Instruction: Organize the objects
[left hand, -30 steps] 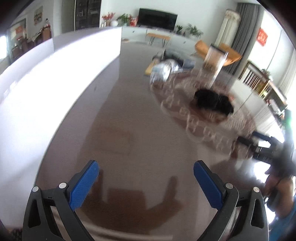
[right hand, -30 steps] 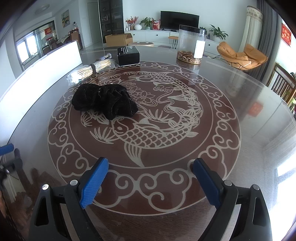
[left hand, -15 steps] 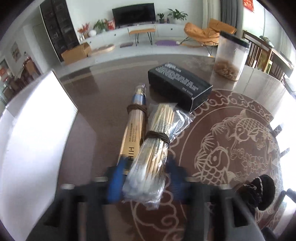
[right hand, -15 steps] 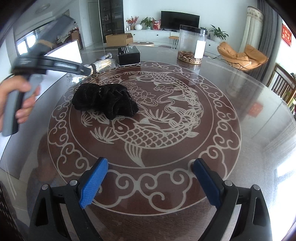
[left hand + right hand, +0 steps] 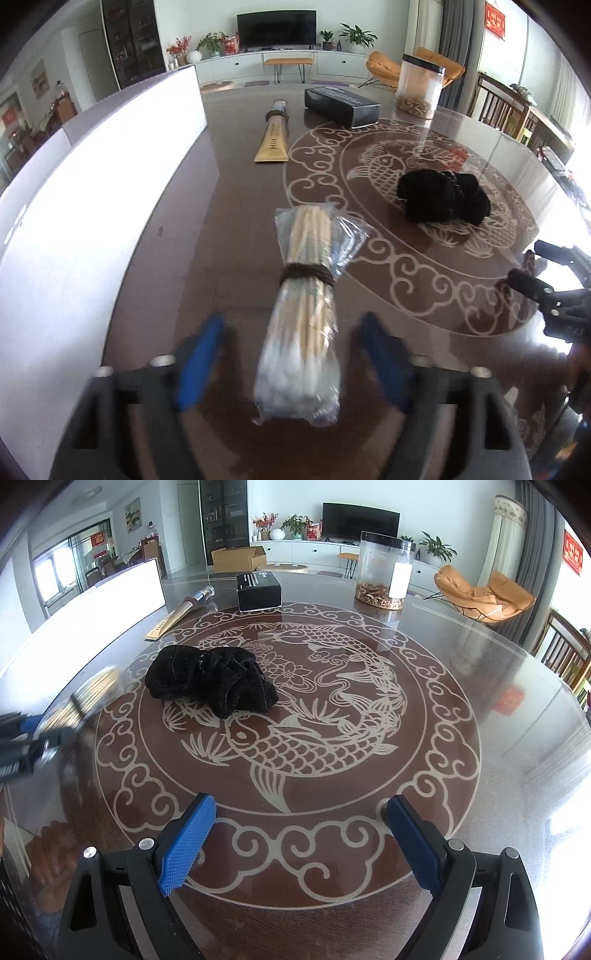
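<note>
Round table (image 5: 480,672) with fish picture, left gripper (image 5: 291,363) spread around swab bundle (image 5: 308,314), right gripper (image 5: 299,843) spread, holding nothing, black cloth (image 5: 210,681) nearby

A: Where's the swab bundle (image 5: 303,325) on the table (image 5: 229,206)?

B: Dead centre, pointing to twelve. Cloth (image 5: 443,201) at two, flat packet (image 5: 273,136) at twelve.

A: And behind?

B: Box (image 5: 341,105) right of the packet, jar (image 5: 419,86) at one.
</note>
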A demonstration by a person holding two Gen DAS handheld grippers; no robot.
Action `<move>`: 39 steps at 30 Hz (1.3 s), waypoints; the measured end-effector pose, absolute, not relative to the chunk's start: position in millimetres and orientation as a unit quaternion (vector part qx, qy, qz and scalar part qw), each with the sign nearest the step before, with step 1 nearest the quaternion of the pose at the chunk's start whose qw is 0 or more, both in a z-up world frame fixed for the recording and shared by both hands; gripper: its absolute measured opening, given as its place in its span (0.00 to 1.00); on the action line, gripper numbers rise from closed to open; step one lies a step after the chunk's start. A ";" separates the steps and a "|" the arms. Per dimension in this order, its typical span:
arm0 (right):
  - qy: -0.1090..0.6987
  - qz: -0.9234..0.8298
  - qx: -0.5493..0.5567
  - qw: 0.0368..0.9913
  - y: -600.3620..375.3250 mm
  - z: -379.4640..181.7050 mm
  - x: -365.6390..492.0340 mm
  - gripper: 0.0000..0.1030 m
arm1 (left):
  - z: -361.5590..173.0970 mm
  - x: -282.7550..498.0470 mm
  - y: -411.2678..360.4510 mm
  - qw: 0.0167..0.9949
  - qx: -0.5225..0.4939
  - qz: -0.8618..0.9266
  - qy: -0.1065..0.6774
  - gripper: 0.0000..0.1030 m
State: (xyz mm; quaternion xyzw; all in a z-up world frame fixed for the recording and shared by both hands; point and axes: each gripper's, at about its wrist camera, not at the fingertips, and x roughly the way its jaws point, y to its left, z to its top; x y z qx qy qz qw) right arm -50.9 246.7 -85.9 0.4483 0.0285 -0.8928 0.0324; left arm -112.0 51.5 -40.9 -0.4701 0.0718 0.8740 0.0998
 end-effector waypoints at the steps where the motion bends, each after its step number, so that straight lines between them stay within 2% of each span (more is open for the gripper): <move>1: 0.028 -0.893 0.448 0.033 246.6 -85.9 -50.8 0.91 | -41.3 -115.3 51.5 0.097 -0.466 0.876 0.076 0.86; 4: 0.026 -0.891 0.451 0.039 246.2 -86.5 -51.0 0.94 | -50.1 -122.1 55.8 0.111 -0.472 0.872 0.069 0.84; 5: 0.025 -0.891 0.451 0.043 245.6 -86.5 -50.8 0.94 | -49.7 -121.7 54.2 0.112 -0.466 0.875 0.065 0.70; 6: 0.022 -0.892 0.448 0.062 245.3 -85.0 -50.5 0.94 | -48.1 -117.4 52.1 0.112 -0.458 0.879 0.065 0.43; 7: 0.017 -0.890 0.445 0.097 244.6 -82.1 -52.0 0.94 | -46.5 -115.6 51.5 0.116 -0.457 0.879 0.065 0.28; 11: 0.135 -0.887 0.409 0.169 223.6 -53.5 -78.6 0.94 | -45.1 -103.9 38.1 0.103 -0.459 0.881 0.045 0.28; 15: 0.188 -0.816 0.472 0.275 189.6 -53.3 -139.4 0.92 | -44.0 -89.6 26.2 0.104 -0.458 0.883 0.016 0.28; 16: 0.202 -0.805 0.483 0.280 181.1 -58.6 -150.5 0.84 | -43.8 -86.2 24.1 0.103 -0.456 0.884 0.013 0.28; 17: 0.217 -0.796 0.489 0.284 173.2 -63.6 -157.4 0.58 | -43.7 -82.0 20.9 0.103 -0.454 0.885 0.010 0.28; 19: 0.206 -0.788 0.510 0.277 165.6 -70.0 -171.0 0.39 | -42.6 -75.4 15.4 0.101 -0.452 0.886 0.007 0.28; 28: 0.060 -0.831 0.507 0.220 183.5 -36.4 -120.6 0.39 | 0.6 -35.8 -8.4 0.111 -0.397 0.908 -0.069 0.28; 32: 0.020 -0.832 0.513 0.212 178.8 -29.3 -106.0 0.39 | 33.6 -26.9 -37.3 0.103 -0.377 0.914 -0.108 0.28; 39: 0.014 -0.846 0.440 0.301 65.7 46.6 -108.9 0.39 | 90.6 -31.0 -138.7 0.003 -0.348 0.930 -0.116 0.28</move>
